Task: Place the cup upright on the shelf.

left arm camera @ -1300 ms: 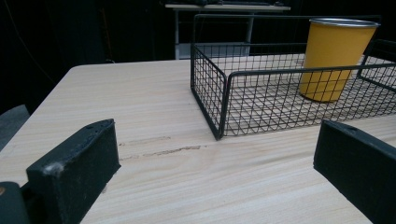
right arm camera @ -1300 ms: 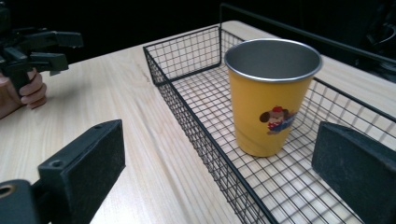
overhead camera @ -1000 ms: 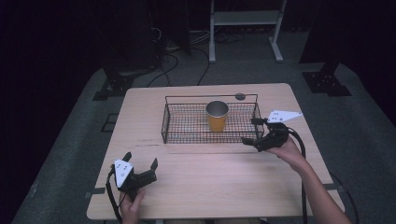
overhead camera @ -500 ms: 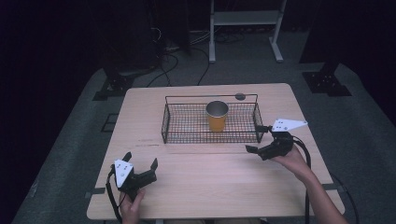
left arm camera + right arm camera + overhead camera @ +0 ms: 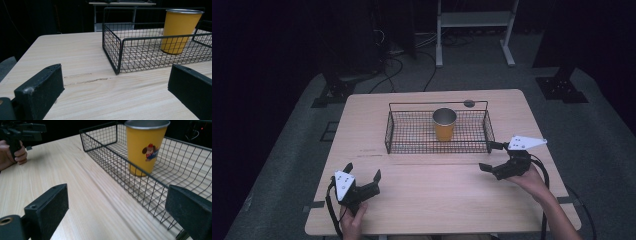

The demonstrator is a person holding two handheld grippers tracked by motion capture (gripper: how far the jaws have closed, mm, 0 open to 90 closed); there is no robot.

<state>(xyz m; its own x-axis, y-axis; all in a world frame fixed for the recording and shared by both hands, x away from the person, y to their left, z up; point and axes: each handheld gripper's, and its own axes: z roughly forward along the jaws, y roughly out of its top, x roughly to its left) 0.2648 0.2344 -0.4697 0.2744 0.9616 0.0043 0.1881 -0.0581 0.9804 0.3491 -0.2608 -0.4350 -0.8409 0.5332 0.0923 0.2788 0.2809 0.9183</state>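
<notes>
A yellow metal cup (image 5: 444, 124) stands upright inside a black wire basket (image 5: 388, 131) at the middle back of the wooden table. My right gripper (image 5: 489, 156) is open just off the basket's near right corner, holding nothing. My left gripper (image 5: 362, 171) is open near the front left of the table, well short of the basket. In the left gripper view the open left gripper (image 5: 116, 75) faces the basket (image 5: 120, 41), with the cup (image 5: 180, 32) far right. In the right gripper view the open right gripper (image 5: 117, 195) looks at the cup (image 5: 143, 147) with its cartoon print, behind the basket's wall (image 5: 105, 150).
A small dark round thing (image 5: 469, 103) lies on the table behind the basket. The wooden table (image 5: 437, 200) has bare boards between the two grippers. Farther off in the right gripper view are the other hand (image 5: 11, 151) and its gripper (image 5: 23, 130). Dark floor with cables surrounds the table.
My right gripper has drawn back from the basket's right end toward the near edge, staying open. The left gripper, the cup and the basket have not moved.
</notes>
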